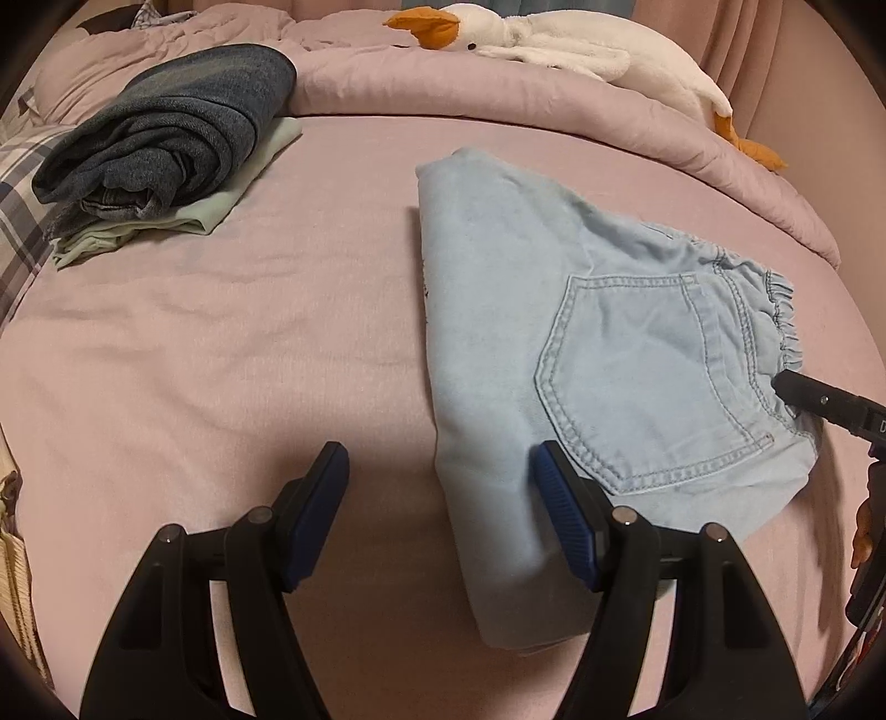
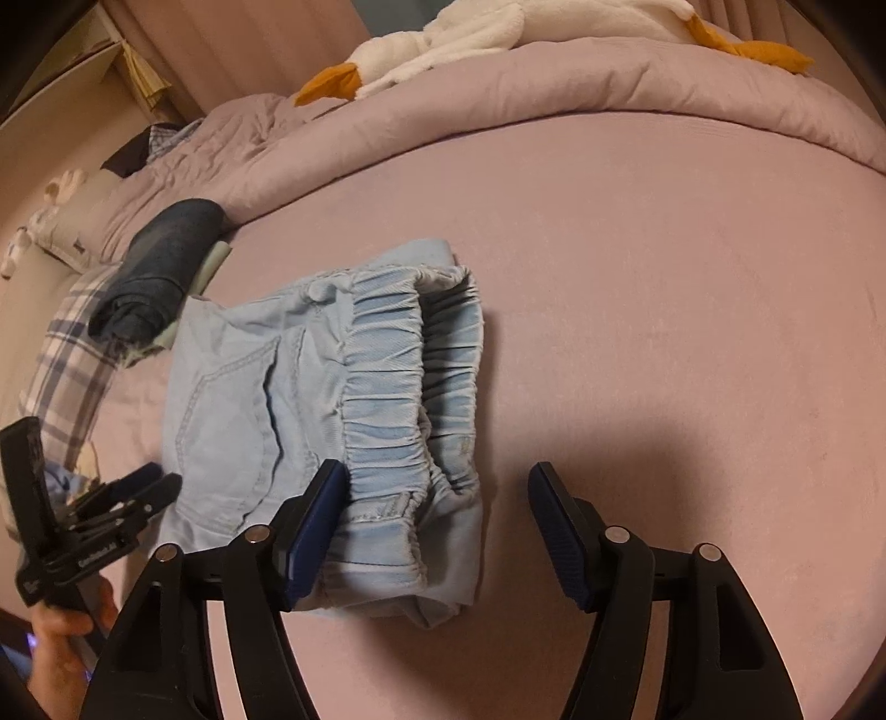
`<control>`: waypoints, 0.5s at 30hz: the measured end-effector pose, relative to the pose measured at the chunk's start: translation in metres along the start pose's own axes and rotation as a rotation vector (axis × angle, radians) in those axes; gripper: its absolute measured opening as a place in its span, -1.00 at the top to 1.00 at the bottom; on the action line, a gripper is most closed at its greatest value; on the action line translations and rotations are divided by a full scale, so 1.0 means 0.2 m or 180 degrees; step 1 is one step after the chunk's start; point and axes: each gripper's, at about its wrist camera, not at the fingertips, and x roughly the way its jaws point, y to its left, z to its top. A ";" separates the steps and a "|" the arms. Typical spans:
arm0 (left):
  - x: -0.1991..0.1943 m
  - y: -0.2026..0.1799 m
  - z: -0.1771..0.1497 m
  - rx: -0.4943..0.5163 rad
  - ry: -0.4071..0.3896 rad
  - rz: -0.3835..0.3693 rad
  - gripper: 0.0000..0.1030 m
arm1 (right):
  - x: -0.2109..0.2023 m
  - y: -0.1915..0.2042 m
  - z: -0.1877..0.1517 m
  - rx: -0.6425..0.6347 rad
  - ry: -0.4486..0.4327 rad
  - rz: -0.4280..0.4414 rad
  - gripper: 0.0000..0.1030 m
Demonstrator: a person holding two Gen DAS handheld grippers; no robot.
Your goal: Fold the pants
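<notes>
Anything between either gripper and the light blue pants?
Nothing visible. The left gripper is open at the folded edge of the light blue pants; the right gripper is open at their elastic waistband. The stacked clothes lie well aside.

The folded pants (image 1: pixel 581 343) lie on the bed (image 1: pixel 277 343), ahead and right of the left gripper (image 1: pixel 440 471), whose right finger overlaps their near edge. A stack of folded clothes (image 1: pixel 166 138) sits far ahead to its left. The right gripper (image 2: pixel 437 487) straddles the waistband end.

pants (image 1: pixel 498 288): soft matt denim | sheet (image 1: pixel 221 360): smooth matt cloth | goose toy (image 1: pixel 581 44): fluffy plush
</notes>
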 end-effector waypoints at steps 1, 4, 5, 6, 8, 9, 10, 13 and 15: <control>0.00 0.00 0.00 0.0002 -0.0003 0.0008 -0.36 | 0.00 0.00 0.00 -0.0009 -0.0005 -0.0010 -0.35; -0.01 0.01 -0.01 -0.0031 -0.0006 0.0027 -0.36 | -0.03 0.02 0.00 -0.0062 -0.0008 -0.0072 -0.35; -0.02 0.01 -0.01 -0.0039 -0.0007 0.0040 -0.36 | -0.04 0.03 0.00 -0.0092 -0.0020 -0.0097 -0.35; -0.02 0.01 -0.01 -0.0043 -0.0010 0.0055 -0.36 | -0.06 0.05 0.00 -0.0158 -0.0045 -0.0153 -0.35; -0.05 0.01 -0.02 -0.0035 -0.0035 0.0097 -0.33 | -0.09 0.07 -0.01 -0.0255 -0.0105 -0.0254 -0.35; -0.07 0.01 -0.03 -0.0030 -0.0069 0.0121 -0.31 | -0.12 0.09 -0.01 -0.0306 -0.0147 -0.0312 -0.35; -0.10 0.01 -0.04 -0.0012 -0.0121 0.0139 -0.20 | -0.15 0.11 -0.01 -0.0366 -0.0212 -0.0371 -0.35; -0.16 -0.01 -0.04 0.0049 -0.0275 0.0111 0.04 | -0.24 0.18 0.00 -0.0589 -0.0502 -0.0468 -0.35; -0.19 -0.04 -0.03 0.0075 -0.0369 0.0062 0.05 | -0.27 0.23 0.02 -0.0704 -0.0654 -0.0374 -0.35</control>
